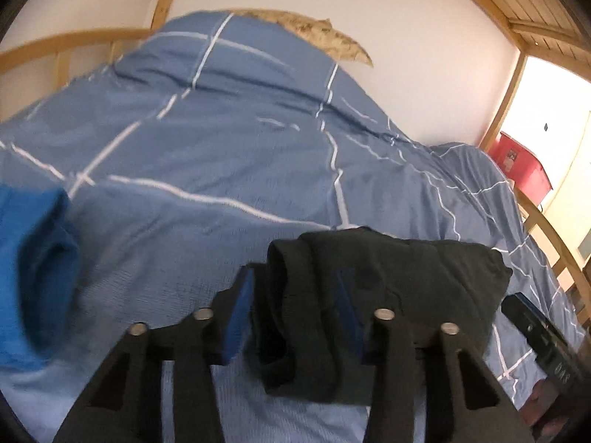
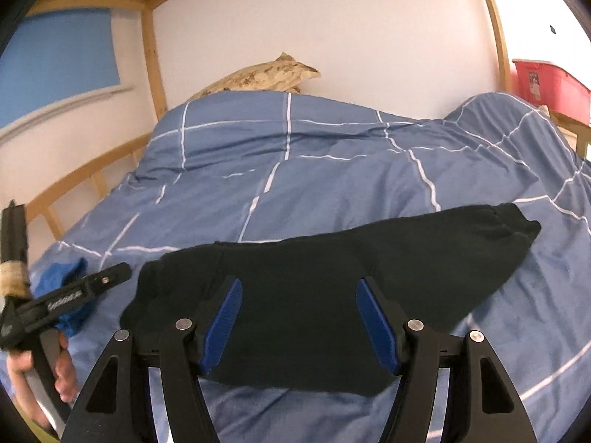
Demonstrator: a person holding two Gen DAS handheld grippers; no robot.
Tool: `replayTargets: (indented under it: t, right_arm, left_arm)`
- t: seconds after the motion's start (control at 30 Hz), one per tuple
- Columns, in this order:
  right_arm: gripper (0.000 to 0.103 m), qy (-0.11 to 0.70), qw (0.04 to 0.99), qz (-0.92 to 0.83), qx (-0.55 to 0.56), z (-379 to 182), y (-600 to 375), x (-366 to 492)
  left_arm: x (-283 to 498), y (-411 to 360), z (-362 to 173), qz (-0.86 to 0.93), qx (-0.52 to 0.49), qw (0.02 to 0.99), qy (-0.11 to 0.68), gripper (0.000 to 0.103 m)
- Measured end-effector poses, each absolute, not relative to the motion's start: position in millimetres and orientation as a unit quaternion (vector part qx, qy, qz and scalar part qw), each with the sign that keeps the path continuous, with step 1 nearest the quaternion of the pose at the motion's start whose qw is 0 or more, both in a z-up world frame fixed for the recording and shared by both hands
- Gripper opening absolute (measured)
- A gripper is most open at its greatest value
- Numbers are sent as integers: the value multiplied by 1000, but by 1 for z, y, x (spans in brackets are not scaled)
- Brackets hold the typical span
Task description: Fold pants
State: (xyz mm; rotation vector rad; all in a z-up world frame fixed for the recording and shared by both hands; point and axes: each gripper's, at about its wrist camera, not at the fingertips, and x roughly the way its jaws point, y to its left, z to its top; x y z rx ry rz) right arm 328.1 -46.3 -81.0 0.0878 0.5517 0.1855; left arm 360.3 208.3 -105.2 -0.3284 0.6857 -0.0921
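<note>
Between the right tongs (image 2: 299, 317), black pants (image 2: 332, 258).

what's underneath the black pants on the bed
The black pants lie on a blue checked duvet. Whatever is below the duvet, or hidden directly beneath the pants, is covered.

A blue checked duvet (image 2: 295, 170) covers a wooden bunk bed (image 2: 153, 59) against a white wall (image 2: 332, 29).

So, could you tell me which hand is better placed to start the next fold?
Left, probably: the left gripper has one end of the black pants bunched between its fingers, while the right gripper is open above their middle.
</note>
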Motion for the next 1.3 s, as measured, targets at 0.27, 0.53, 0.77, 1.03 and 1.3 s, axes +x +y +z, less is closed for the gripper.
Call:
replayTargets:
  t: [0.27,0.53,0.77,1.03,1.3]
  right_arm:
    - [66,268,959,86,29,-113,-36,336]
    - [66,273,958,81,31,-128,-33,343]
    - [66,275,958,76,18,-133,-25,345]
    - [66,265,962,71,-3,-133,-18,341]
    - [66,247,966,75,-19,-128,-11,334]
  left_arm:
    - [374,209,-122,-60,-178,922,337,32]
    - [386,212,-141,-52,-185,913,360,32]
    - [392,216,-153,-64,-214,899,376,32]
    - [393,219,-159,-73,-230,892,384,26]
    - [382,209,-139,-55,-177,910,370,9]
